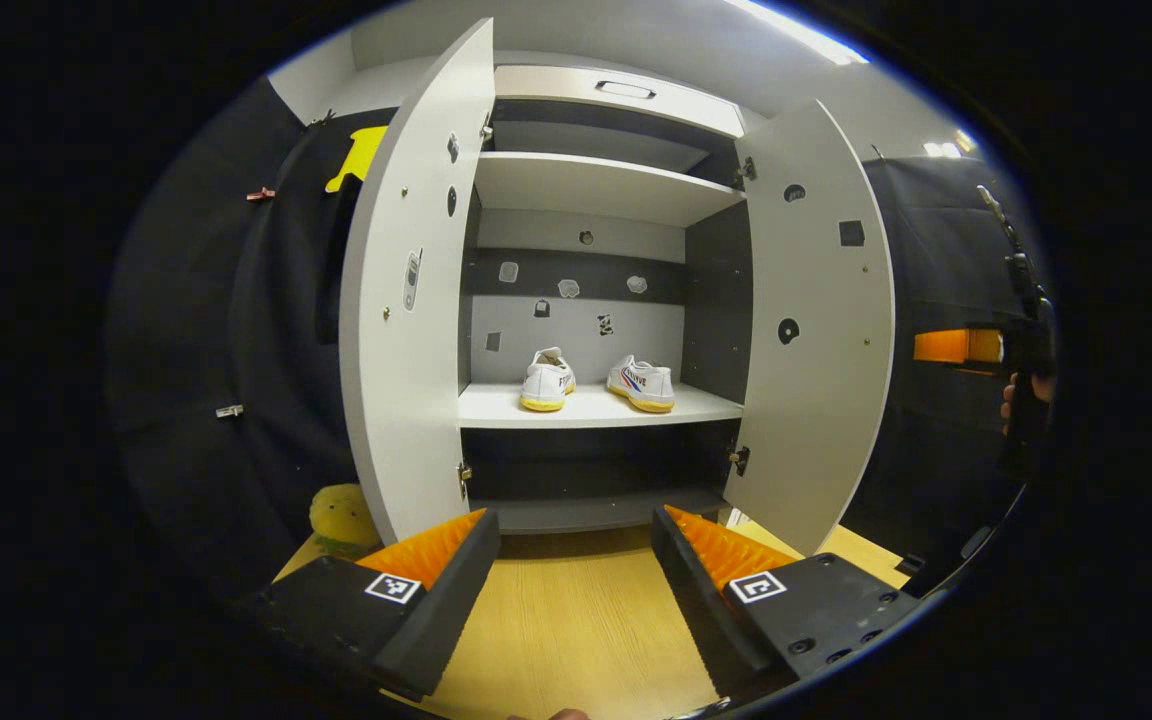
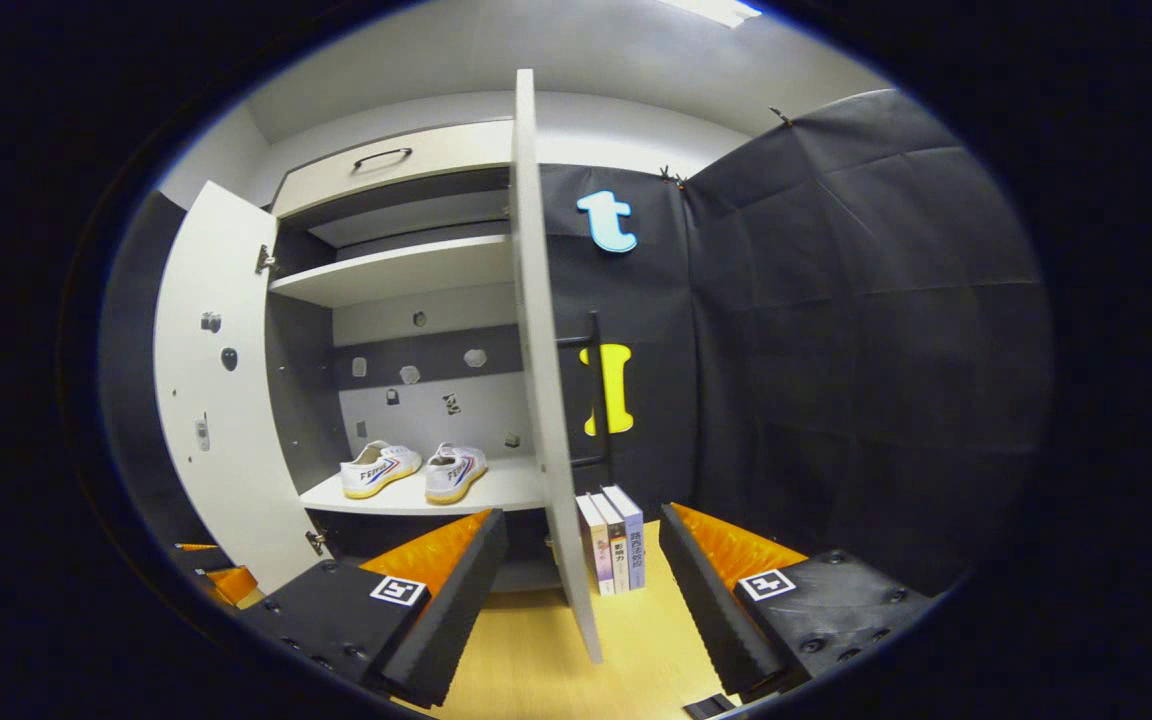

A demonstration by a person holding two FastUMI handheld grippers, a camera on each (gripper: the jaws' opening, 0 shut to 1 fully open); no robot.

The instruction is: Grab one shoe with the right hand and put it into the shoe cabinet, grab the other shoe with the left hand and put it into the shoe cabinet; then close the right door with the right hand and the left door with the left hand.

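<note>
Both white canvas shoes with yellow soles sit side by side on the pale middle shelf [image 1: 596, 408] of the tall grey shoe cabinet [image 1: 616, 95] — one shoe [image 1: 547, 381] on the left, the other shoe [image 1: 642, 384] on the right in the left gripper view. So the putting-away part looks done, and the doors are what is left.

The left tool [image 1: 576, 560] is wide open and holds nothing. It hangs back from the cabinet over the yellow wooden floor [image 1: 576, 620]. The right tool [image 2: 581, 570] is open and empty too. The thin edge of the flat grey right door [image 2: 536, 380] stands straight ahead of it, in line with the gap between its fingers but not touching them. The flat grey left door [image 1: 416, 300] is swung wide open as well.

I think the step in hand is closing the right door. The right tool should get to the door's outer face and push it shut — minding the small row of upright books [image 2: 614, 540] just behind it. Then the left door gets its push.
</note>
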